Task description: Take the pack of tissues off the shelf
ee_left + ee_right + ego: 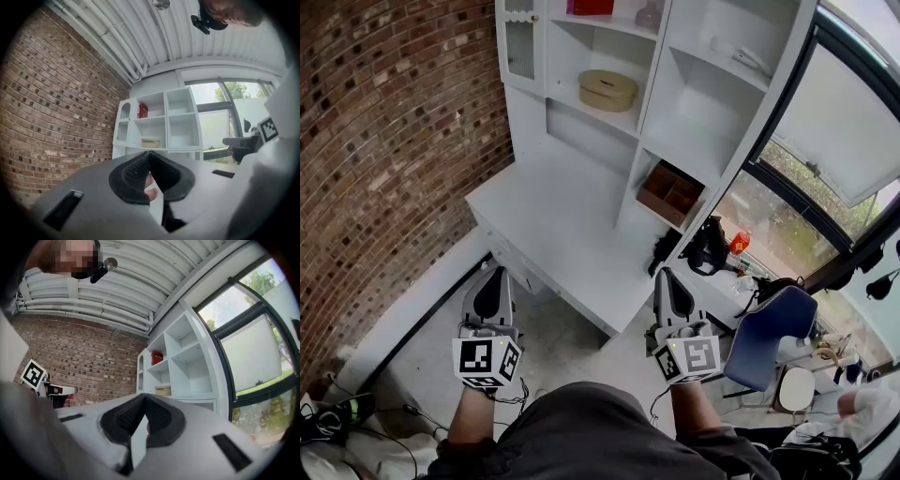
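Standing well back from the white shelf unit, the person holds both grippers low in the head view, far from any shelf. The left gripper, at lower left, has its jaws together. Its own view shows the dark pads meeting at a point with nothing clamped between them. The right gripper, at lower centre-right, is closed the same way and is empty too.

The red pack sits at the very top edge of the head view, in the highest open compartment. It stands directly above the compartment holding the round tan box. Its print is too small to read, but it is most likely the pack of tissues. In the left gripper view it appears to stand upright.

Such a pack should be light and soft, with a smooth film wrapping that gives under pressure and may slip. It is not fragile, so a firm squeeze that dents the wrapping is acceptable. The best hold is probably across its two narrow faces at mid-height, with the jaws opened wide beforehand. Because the shelf is high, the gripper probably has to reach up and enter level.
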